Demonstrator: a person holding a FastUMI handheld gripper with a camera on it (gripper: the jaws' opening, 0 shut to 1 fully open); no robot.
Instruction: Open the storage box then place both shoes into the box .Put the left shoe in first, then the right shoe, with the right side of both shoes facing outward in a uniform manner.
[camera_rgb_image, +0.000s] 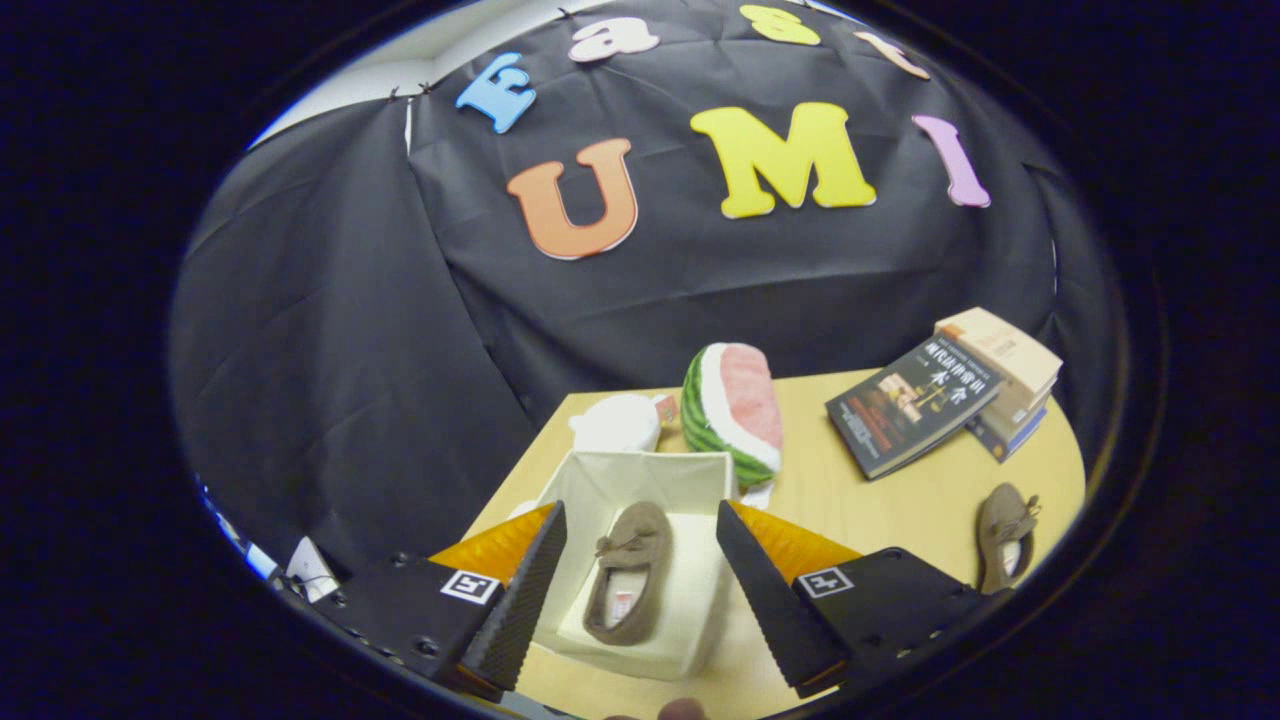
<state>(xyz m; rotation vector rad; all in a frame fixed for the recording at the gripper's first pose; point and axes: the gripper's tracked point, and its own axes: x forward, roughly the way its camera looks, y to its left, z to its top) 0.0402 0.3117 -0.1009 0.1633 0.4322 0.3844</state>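
A white storage box (690, 482) stands open on the wooden table, just ahead of and between my fingers. One brown shoe (630, 585) lies inside it, with its bow toward the far end. The second brown shoe (1003, 535) rests on the table well to the right of the box, beyond my right finger. My gripper (640, 570) hovers above the box with its fingers spread wide and nothing held between them.
A plush watermelon slice (735, 410) stands right behind the box, and a white soft item (615, 422) sits beside it. Books (945, 395) are stacked at the table's far right. The table's left edge (510, 480) runs close to the box.
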